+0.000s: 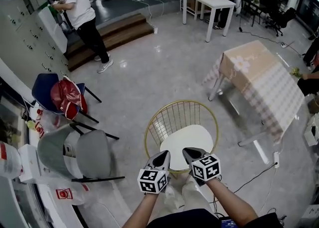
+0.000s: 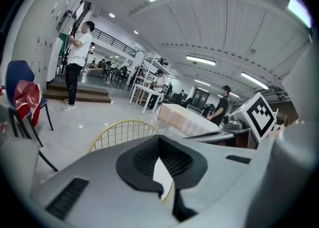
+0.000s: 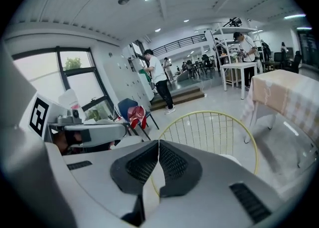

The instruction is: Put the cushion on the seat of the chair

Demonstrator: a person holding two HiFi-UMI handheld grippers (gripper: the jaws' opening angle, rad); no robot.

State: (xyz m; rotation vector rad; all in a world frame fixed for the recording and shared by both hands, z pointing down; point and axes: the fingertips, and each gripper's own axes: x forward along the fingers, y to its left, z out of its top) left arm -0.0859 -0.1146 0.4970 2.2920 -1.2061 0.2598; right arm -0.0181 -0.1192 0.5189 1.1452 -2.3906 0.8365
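Observation:
A white round cushion lies on the seat of a gold wire chair just in front of me. My left gripper and right gripper hover side by side over the cushion's near edge, both shut and holding nothing. In the left gripper view the gripper has its jaws together, with the chair's wire back beyond it. From the right gripper view, its gripper is also closed, with the chair back and a strip of cushion behind.
A table with a checked cloth stands to the right. A grey chair and a blue chair with a red bag stand to the left. A person works at lockers by the wooden steps. A cable crosses the floor.

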